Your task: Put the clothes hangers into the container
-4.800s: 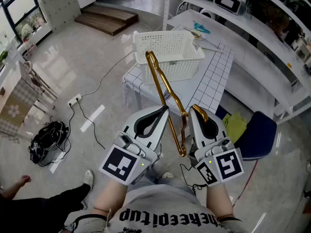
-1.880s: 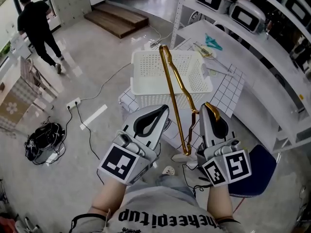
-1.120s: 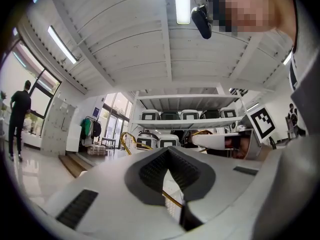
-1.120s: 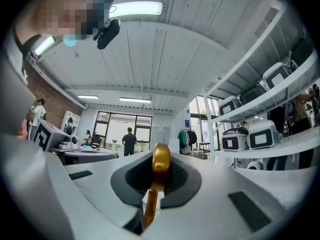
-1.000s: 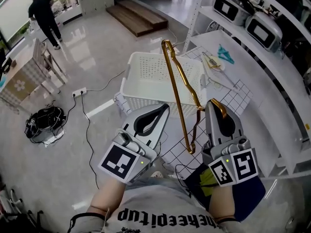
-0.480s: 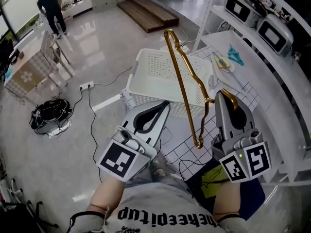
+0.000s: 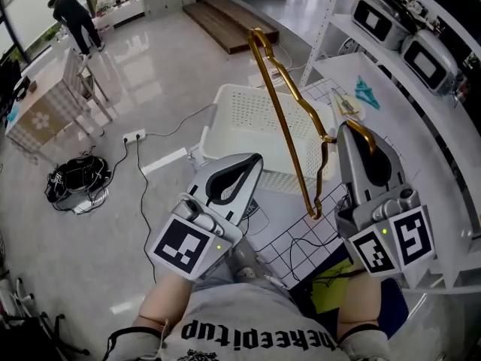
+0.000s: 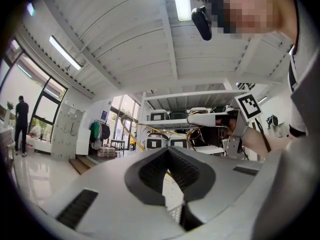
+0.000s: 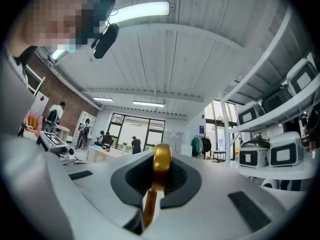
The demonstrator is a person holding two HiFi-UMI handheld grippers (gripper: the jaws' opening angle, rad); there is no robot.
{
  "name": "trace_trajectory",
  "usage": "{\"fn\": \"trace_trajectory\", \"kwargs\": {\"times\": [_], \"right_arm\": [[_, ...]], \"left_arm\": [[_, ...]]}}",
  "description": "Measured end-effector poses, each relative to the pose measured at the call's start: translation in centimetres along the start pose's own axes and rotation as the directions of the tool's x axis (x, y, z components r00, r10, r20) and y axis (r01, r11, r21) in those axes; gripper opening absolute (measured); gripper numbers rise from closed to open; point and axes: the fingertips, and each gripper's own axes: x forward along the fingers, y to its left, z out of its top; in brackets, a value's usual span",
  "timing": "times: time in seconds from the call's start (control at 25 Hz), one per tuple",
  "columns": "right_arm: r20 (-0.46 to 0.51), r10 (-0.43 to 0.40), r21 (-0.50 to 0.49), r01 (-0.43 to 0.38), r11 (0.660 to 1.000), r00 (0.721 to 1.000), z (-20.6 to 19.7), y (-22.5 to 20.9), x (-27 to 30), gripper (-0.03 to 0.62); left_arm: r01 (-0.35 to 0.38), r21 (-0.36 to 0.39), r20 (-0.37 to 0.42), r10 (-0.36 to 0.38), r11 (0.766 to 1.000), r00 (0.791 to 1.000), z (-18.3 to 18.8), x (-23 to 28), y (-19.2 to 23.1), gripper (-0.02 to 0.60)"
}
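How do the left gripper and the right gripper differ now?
The right gripper is shut on the gold hanger; the left gripper is shut on nothing. In the head view, the right gripper reaches slightly further forward than the left gripper. Both point toward the white basket.

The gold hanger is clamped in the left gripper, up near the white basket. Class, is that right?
Wrong gripper. The gold hanger is clamped in the right gripper, up near the white basket; the right gripper view shows its hook between the shut jaws.
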Motion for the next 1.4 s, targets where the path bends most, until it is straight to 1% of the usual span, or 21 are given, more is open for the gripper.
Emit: {"fn": "trace_trajectory", "kwargs": {"times": [0.08,0.16,0.2,0.32,0.36,0.48,0.6,0.76,0.84,0.88,1.0,1.2,1.4], "right_arm": [[0.007,0.006,-0.008,-0.005,1.000,1.000,0.5,-0.4,0.8,0.011],[0.013,0.008,-0.020,-0.008,1.000,1.000,0.9,-0.8,1.6,0.011],[0.017,0.009,-0.027,-0.009,1.000,1.000,1.2,-1.0,2.0,0.011],[0.026,0.013,-0.046,-0.012,0.999,1.000,1.7,-1.5,3.3,0.011],[0.028,0.013,-0.051,-0.012,0.999,1.000,1.8,-1.7,3.8,0.011],[0.029,0.008,-0.057,-0.006,0.998,1.000,1.6,-2.2,5.2,0.011],[0.026,0.006,-0.058,-0.005,0.998,1.000,0.9,-2.6,6.6,0.011],[0.018,0.010,-0.067,-0.008,0.998,1.000,0.0,-2.9,8.5,0.011],[0.008,0.011,-0.070,-0.011,0.997,1.000,-0.6,-3.0,9.6,0.011],[0.001,0.011,-0.070,-0.011,0.998,1.000,-0.9,-3.0,10.1,0.011],[-0.021,0.011,-0.057,-0.012,0.998,1.000,-2.4,-3.2,11.5,0.011],[-0.072,0.015,-0.021,-0.017,1.000,0.997,-5.5,-3.6,13.4,0.011],[-0.120,0.019,0.013,-0.017,1.000,0.993,-8.2,-3.7,14.4,0.011]], "left_arm": [[-0.001,0.006,0.015,0.001,1.000,1.000,0.3,0.4,0.6,0.020],[0.001,0.022,0.071,-0.003,1.000,0.998,1.3,0.9,1.2,0.020],[0.001,0.027,0.083,-0.003,1.000,0.997,1.6,1.1,1.4,0.020],[-0.005,0.011,0.016,0.005,1.000,1.000,0.7,1.6,2.3,0.020],[-0.005,0.013,0.015,0.005,1.000,1.000,0.7,1.7,2.6,0.020],[-0.006,0.032,0.080,0.004,0.999,0.997,1.6,2.2,3.8,0.020],[-0.016,0.017,0.034,0.015,1.000,0.999,0.8,2.6,4.9,0.020],[-0.021,0.020,0.075,0.020,1.000,0.997,1.0,3.3,6.7,0.020],[-0.027,0.006,0.034,0.027,1.000,0.999,0.3,3.5,7.5,0.020],[-0.031,0.005,0.026,0.031,1.000,0.999,0.1,3.6,8.0,0.020],[-0.042,0.021,0.044,0.041,0.999,0.998,-0.1,4.1,9.6,0.020],[-0.045,0.001,0.026,0.045,0.999,0.999,-1.1,5.2,11.3,0.020],[-0.036,-0.006,0.004,0.036,0.999,0.999,-2.0,5.9,12.2,0.020]]}}
